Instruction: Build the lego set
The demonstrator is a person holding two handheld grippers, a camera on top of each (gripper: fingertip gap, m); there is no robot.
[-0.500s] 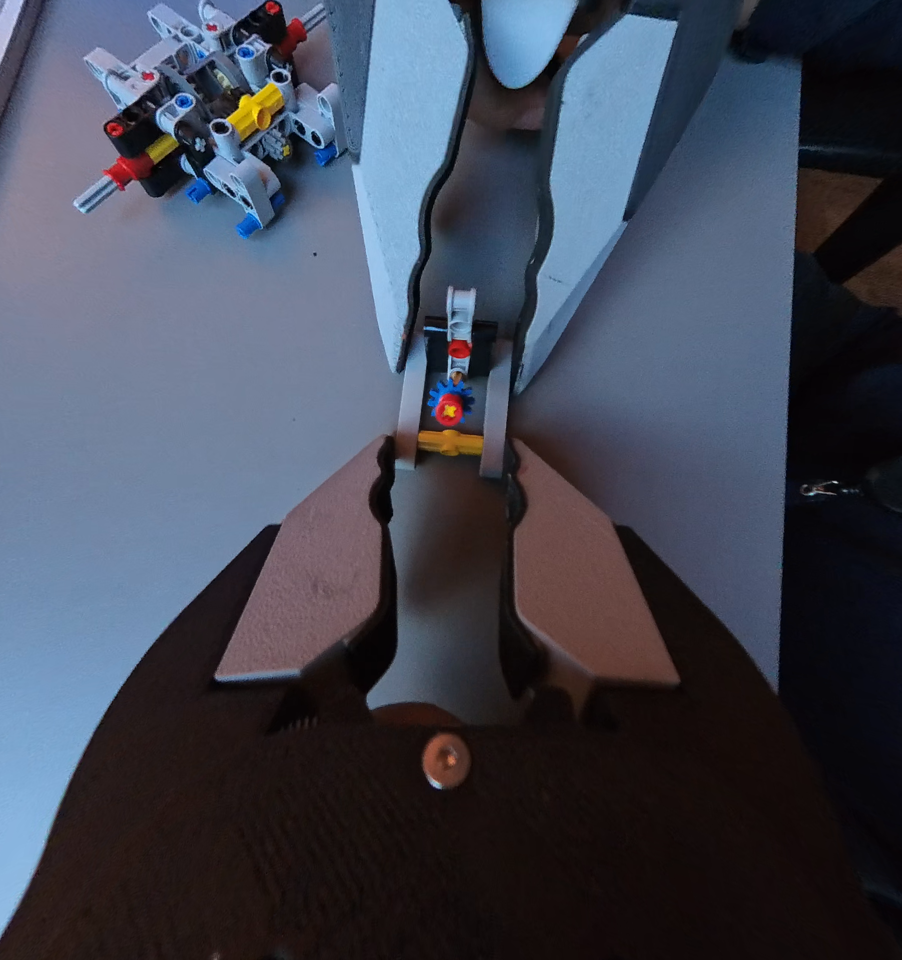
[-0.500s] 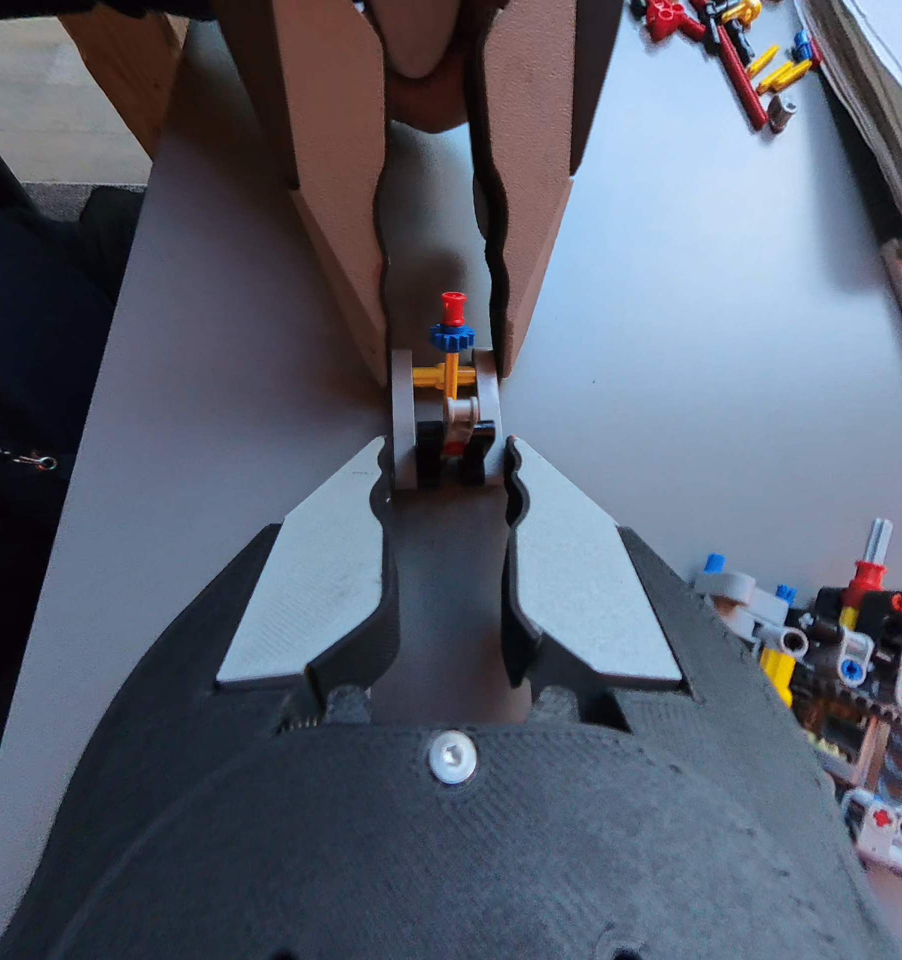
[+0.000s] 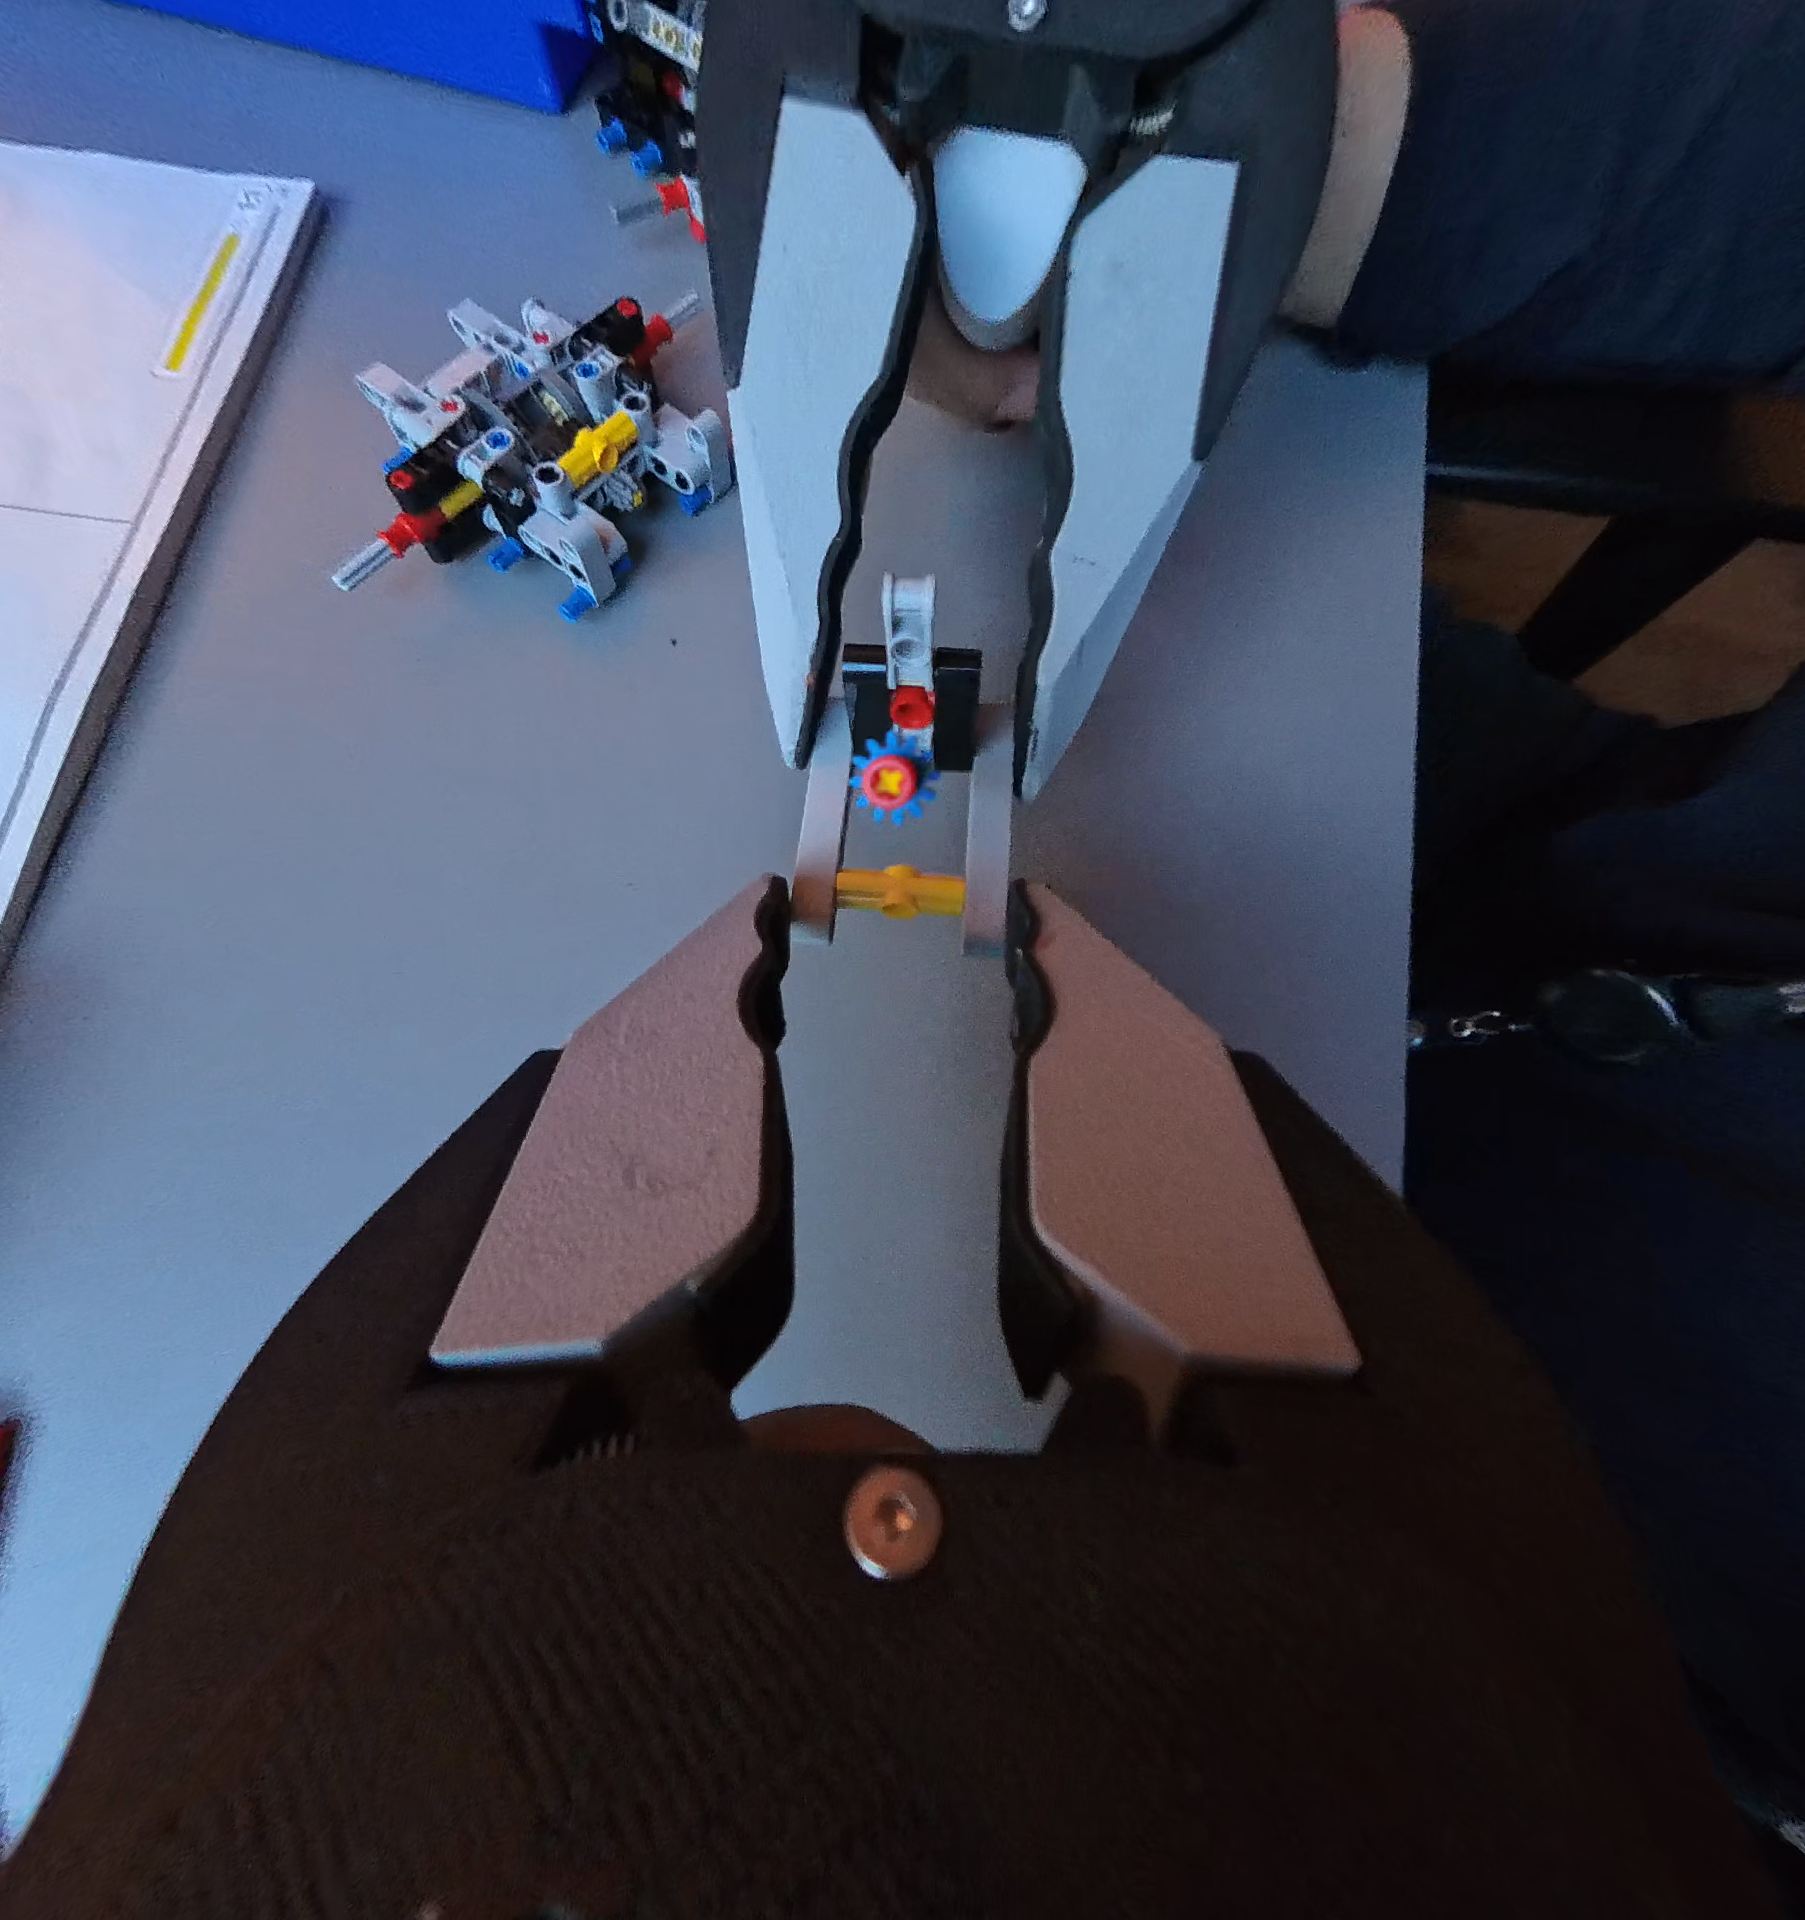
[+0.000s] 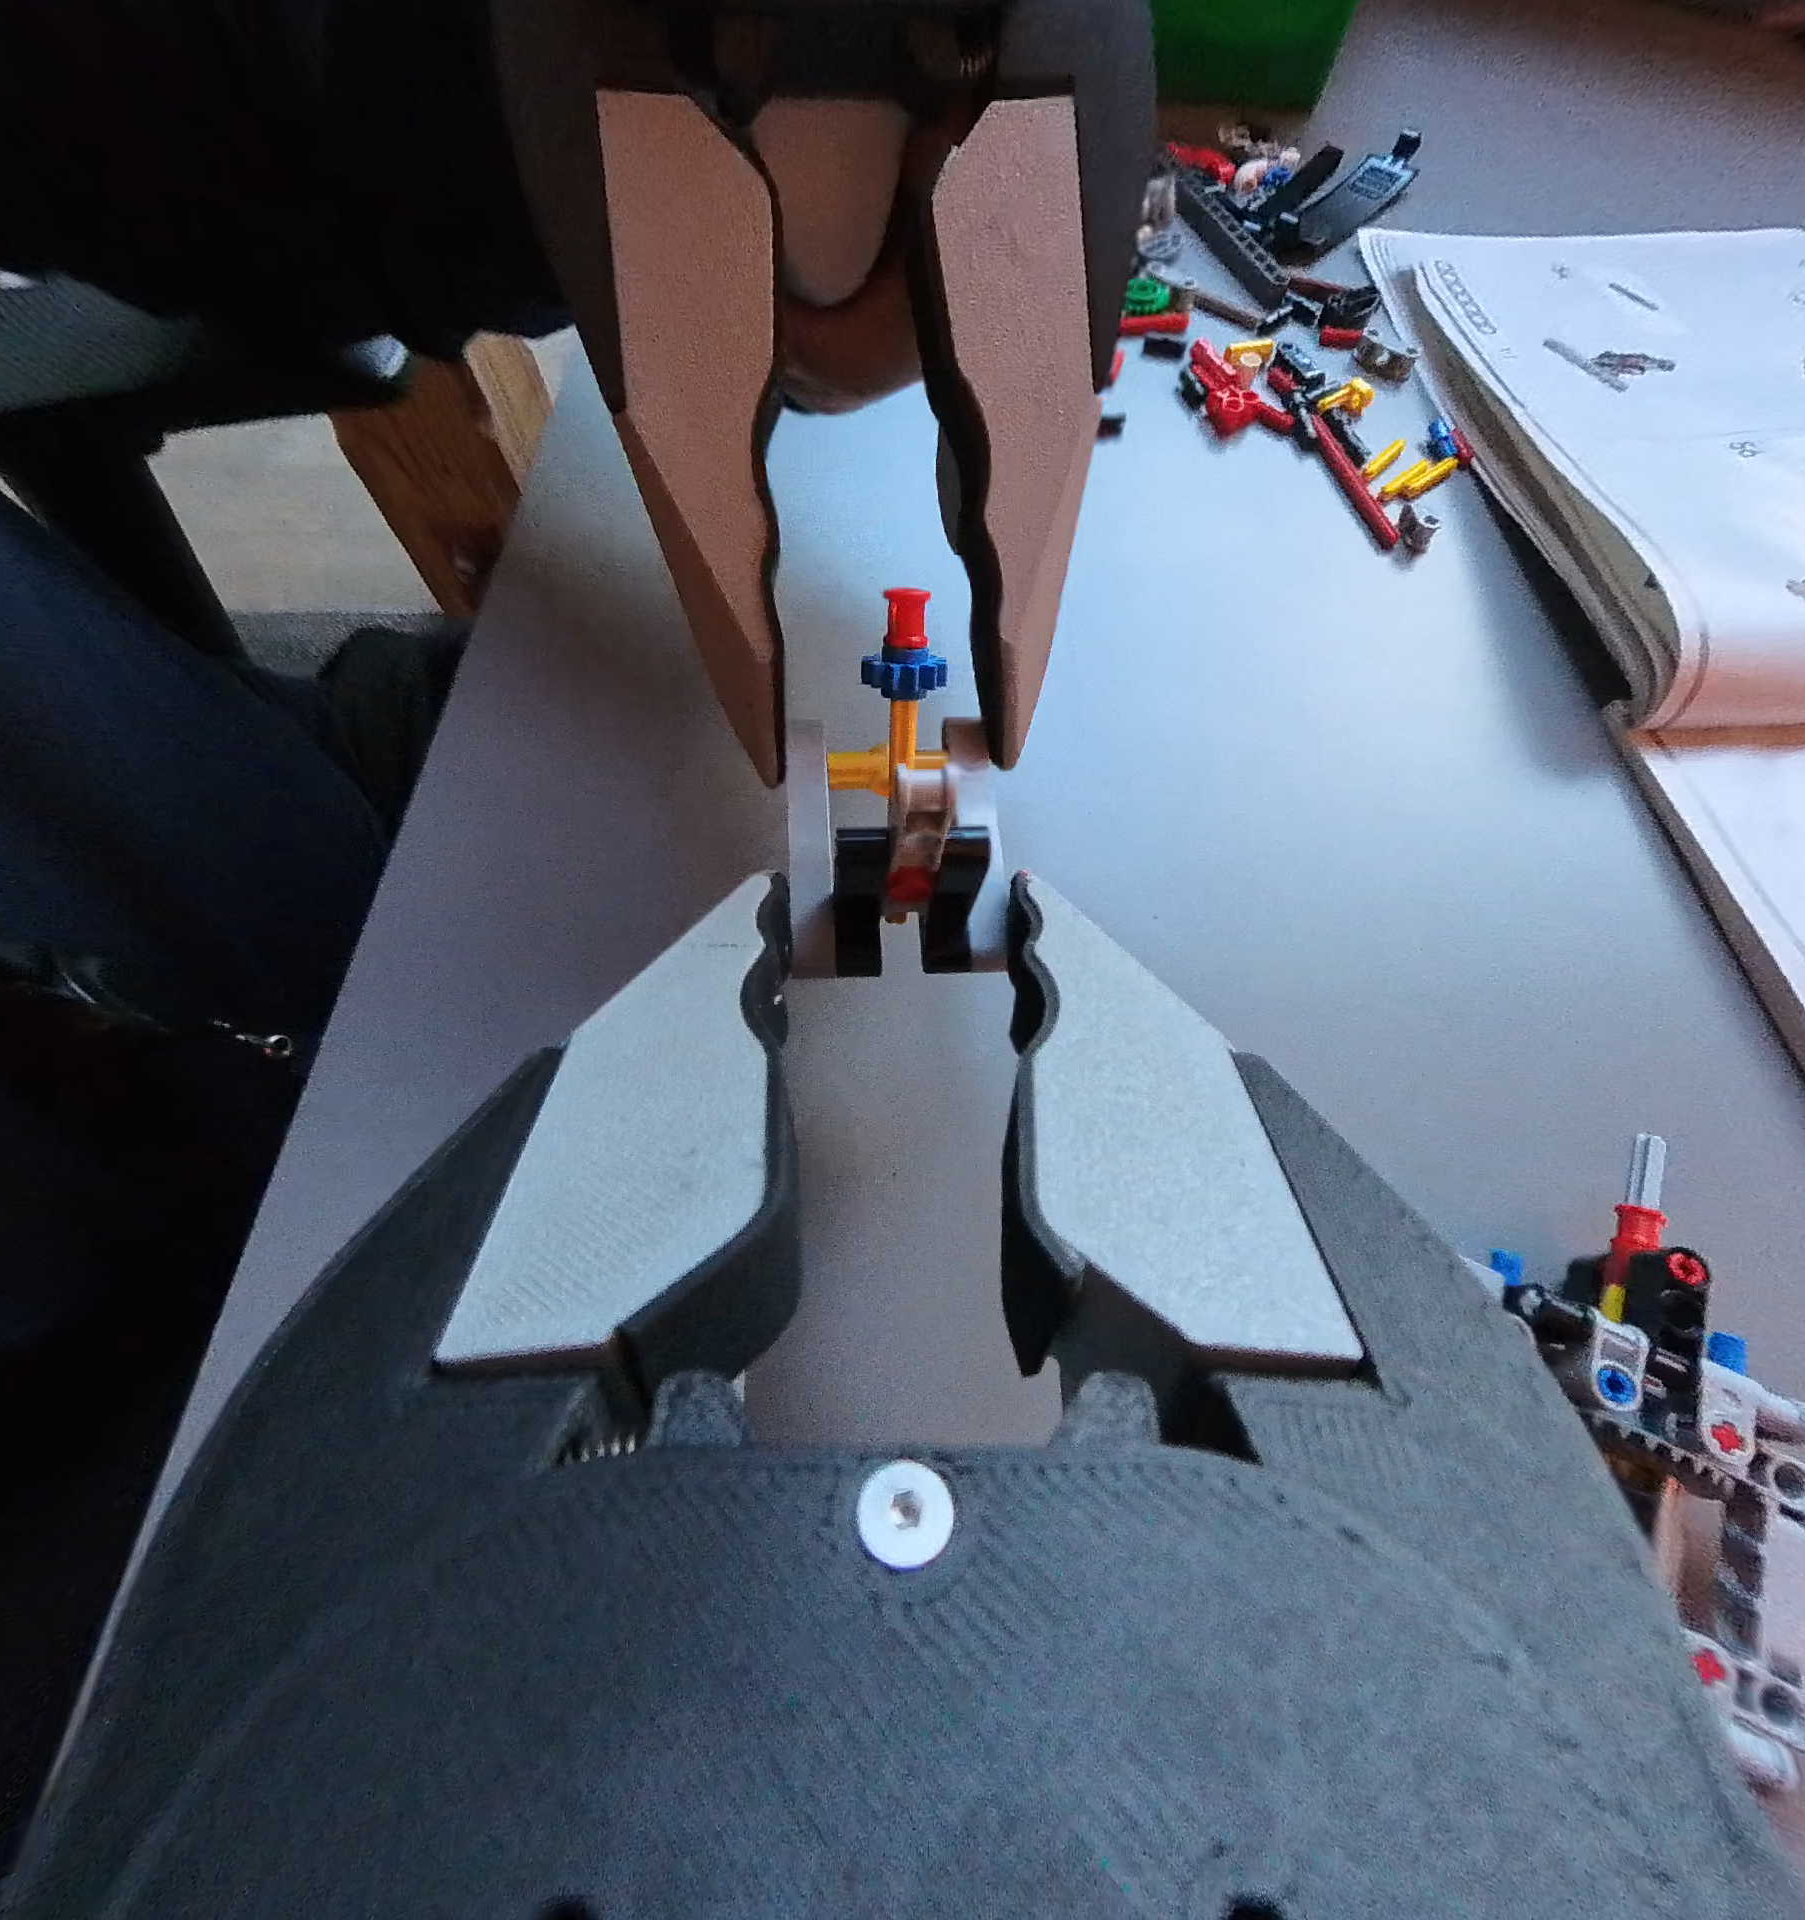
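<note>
Both views are taking in more of the grey table (image 3: 358, 935) than half a second ago: a booklet (image 3: 98, 364) and a blue box (image 3: 410, 52) are now showing, so the grippers are probably sitting higher. The grip itself is looking unchanged.

The small brick assembly (image 3: 903, 790) is bridging the two grippers, tip to tip. All places below are given from it.
- The left gripper (image 3: 898, 914) is clamping the end with the yellow cross axle (image 3: 898, 891). Its brown fingers (image 3: 669, 1122) are pressing on the outer faces of the two grey side beams, jaws partly apart at the width of the piece.
- The right gripper (image 4: 898, 914) is clamping the opposite end, where the black blocks (image 4: 856, 894) are sitting. Its grey fingers (image 4: 649, 1174) are pressing on the same two beams.
- A blue gear (image 3: 890, 779) with a red pin is standing up from its middle, between the two sets of fingertips and touching neither.
- Whether it is resting on the table or hanging just above it, cannot tell.

Around it:
- A larger multicoloured brick build (image 3: 545, 457) is lying well apart from it, on the right gripper's side.
- Loose small parts (image 4: 1313, 395) are lying scattered beyond the left gripper, beside the booklet.
- A green box (image 4: 1251, 52) is sitting farther off still.
</note>
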